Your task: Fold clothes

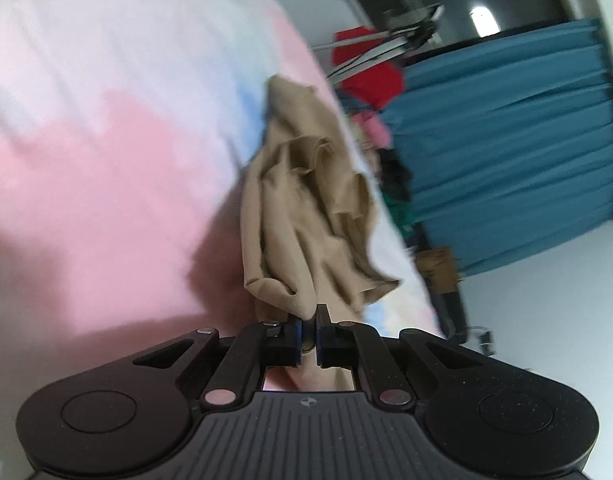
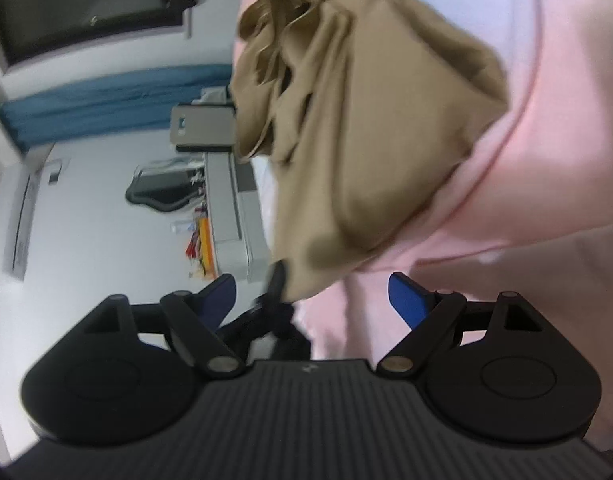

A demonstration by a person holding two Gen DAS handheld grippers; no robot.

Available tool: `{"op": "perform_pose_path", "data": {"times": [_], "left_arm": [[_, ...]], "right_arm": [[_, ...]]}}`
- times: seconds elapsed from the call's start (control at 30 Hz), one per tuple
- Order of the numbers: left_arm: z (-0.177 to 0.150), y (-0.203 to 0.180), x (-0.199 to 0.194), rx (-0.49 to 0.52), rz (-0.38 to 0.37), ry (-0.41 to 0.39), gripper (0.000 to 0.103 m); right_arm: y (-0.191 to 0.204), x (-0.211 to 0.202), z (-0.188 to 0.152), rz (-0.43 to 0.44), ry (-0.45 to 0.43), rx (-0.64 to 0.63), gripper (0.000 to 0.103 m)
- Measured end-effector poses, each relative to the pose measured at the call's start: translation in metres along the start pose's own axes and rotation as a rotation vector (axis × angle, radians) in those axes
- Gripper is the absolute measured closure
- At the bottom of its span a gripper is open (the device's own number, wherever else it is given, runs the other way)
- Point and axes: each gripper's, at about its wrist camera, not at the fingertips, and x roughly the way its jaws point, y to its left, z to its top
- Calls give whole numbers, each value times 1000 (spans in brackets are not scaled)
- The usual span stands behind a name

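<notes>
My left gripper (image 1: pixel 309 322) has its jaws pinched together on a corner of the crumpled tan knit garment (image 1: pixel 306 200), which trails away from the grip in a bunched, twisted heap across the pastel pink, white and blue bedsheet (image 1: pixel 106 140), close to the mattress edge. My right gripper (image 2: pixel 314 300) stands with its blue-padded fingers (image 2: pixel 408 300) spread wide apart and holds nothing; the tan cloth (image 2: pixel 346 120) hangs just ahead of the gap, and I cannot tell whether any fold sits between the pads. Both views are smeared by motion, so I judge the piece is not yet spread out and the folding proper has not begun. The left hold looks thin, only a small tuck of fabric between the pads, so a sharp pull could slip it free and drop the heap. Since the bundle lies near the side of the bed, a careless drag toward the teal pleated curtain (image 1: pixel 506 140) could send it over the edge to the floor. If I close the right tongs on the wrong layer, I may pinch two thicknesses at once and lock the twist in instead of opening it. The black shape low in the right view looks like the other tool, so crossing paths could knock them together.
</notes>
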Motion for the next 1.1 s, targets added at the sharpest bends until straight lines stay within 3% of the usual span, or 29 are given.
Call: {"op": "perform_pose_path", "data": {"times": [0.1,0.23,0.3,0.37,0.47,0.53,0.57,0.6,0.73,0.77,0.87,1.1], "left_arm": [[0,-1,-1,-8,-23,-13,97],[3,5,1,-45,-29,-8,97],[4,7,1,-57,-28,-6,97],[5,8,5,-76,-24,2,97],[6,11,11,-95,24,42,95],[6,15,16,-106,59,68,86],[7,18,18,-118,70,87,74],[7,21,21,-129,82,105,69],[11,29,32,-169,86,117,68],[12,30,33,-174,82,113,68],[14,26,33,-144,75,99,91],[14,2,13,-69,10,37,97]], "right_arm": [[-1,-7,7,-4,-76,9,18],[-5,-14,13,-29,-170,27,31],[-8,-17,15,-55,-211,32,42],[-9,-20,18,-92,-241,19,72],[-5,-22,18,-118,-258,-49,87],[1,-23,18,-129,-269,-108,88],[3,-23,18,-130,-272,-129,88],[4,-23,18,-131,-273,-138,88],[4,-24,20,-135,-275,-148,88],[5,-23,21,-136,-276,-151,89],[18,-22,15,-159,-299,-246,90],[44,-34,3,-173,-353,-380,91]]}}
